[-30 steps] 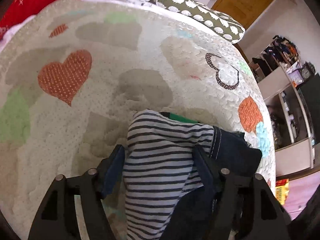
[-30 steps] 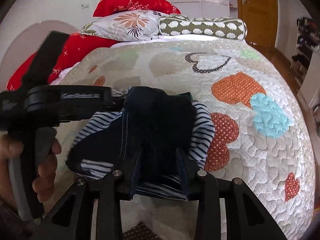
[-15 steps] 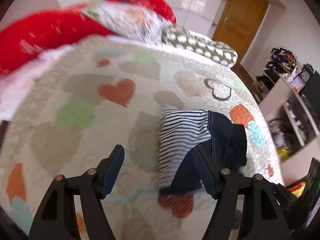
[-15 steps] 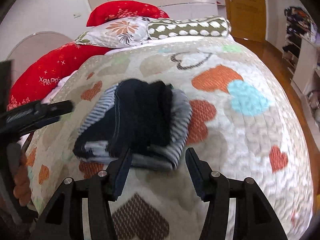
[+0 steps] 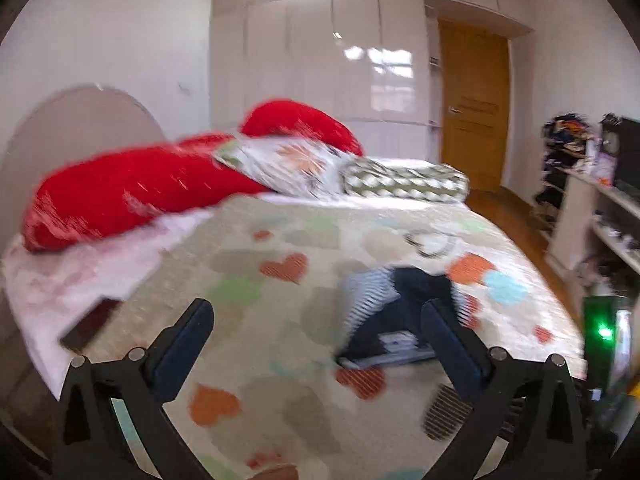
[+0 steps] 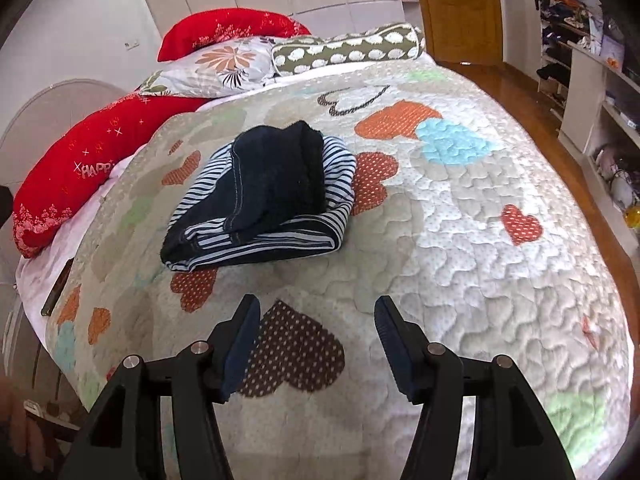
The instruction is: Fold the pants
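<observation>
The pants (image 6: 268, 196) lie folded in a compact bundle, dark denim with a blue-and-white striped lining, on the heart-patterned quilt (image 6: 480, 240) in the middle of the bed. In the blurred left wrist view the pants (image 5: 394, 312) lie ahead and to the right. My left gripper (image 5: 316, 340) is open and empty, raised above the near part of the quilt (image 5: 260, 360). My right gripper (image 6: 316, 340) is open and empty, a short way in front of the bundle.
Red pillows (image 6: 72, 172), a floral pillow (image 6: 224, 64) and a green patterned bolster (image 6: 348, 48) lie at the head of the bed. A wooden door (image 6: 460, 8) and shelves (image 6: 592, 80) with clutter stand to the right. A dark flat object (image 6: 56, 288) lies at the bed's left edge.
Both grippers let go of the pants and pulled back and up. The folded bundle now lies free on the quilt, farther from both grippers.
</observation>
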A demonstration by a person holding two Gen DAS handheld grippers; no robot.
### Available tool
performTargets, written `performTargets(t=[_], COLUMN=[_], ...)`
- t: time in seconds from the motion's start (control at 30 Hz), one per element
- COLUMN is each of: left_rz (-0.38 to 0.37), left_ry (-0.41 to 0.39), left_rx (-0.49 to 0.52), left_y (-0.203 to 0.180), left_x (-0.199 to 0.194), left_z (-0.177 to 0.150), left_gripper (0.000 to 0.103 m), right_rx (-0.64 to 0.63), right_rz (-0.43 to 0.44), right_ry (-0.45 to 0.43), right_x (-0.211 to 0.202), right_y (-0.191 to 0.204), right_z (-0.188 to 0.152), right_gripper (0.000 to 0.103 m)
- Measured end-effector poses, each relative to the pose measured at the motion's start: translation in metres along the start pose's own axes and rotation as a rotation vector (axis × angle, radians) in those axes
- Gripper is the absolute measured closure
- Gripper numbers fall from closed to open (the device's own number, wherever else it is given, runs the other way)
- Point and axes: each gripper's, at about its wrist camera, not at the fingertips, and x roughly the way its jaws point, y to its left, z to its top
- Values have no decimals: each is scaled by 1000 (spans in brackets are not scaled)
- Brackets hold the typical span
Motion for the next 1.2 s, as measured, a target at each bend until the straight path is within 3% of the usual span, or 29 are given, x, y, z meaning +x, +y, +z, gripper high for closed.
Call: performTargets(t=[0.1, 0.2, 0.4, 0.8, 1.2], left_rz=[-34, -12, -34, -70, -88], left_ry=[78, 175, 305, 307, 343], left_rx=[-35, -29, -57, 6, -4], left_y=[0, -4, -1, -17, -18], left_x=[8, 28, 49, 41, 46], left_z=[-8, -21, -46, -55, -59], left_gripper=[0, 0, 0, 0, 0], right_rx=[-21, -48, -43, -68, -57], right_rz=[-23, -52, -65, -85, -96], right_ry=[-18, -23, 20, 45, 61], right_x=[-8, -7, 7, 14, 18], right_y=[1, 1, -1, 6, 6], right_z=[-3, -5, -11, -18, -18], right_gripper=[35, 34, 34, 33, 33])
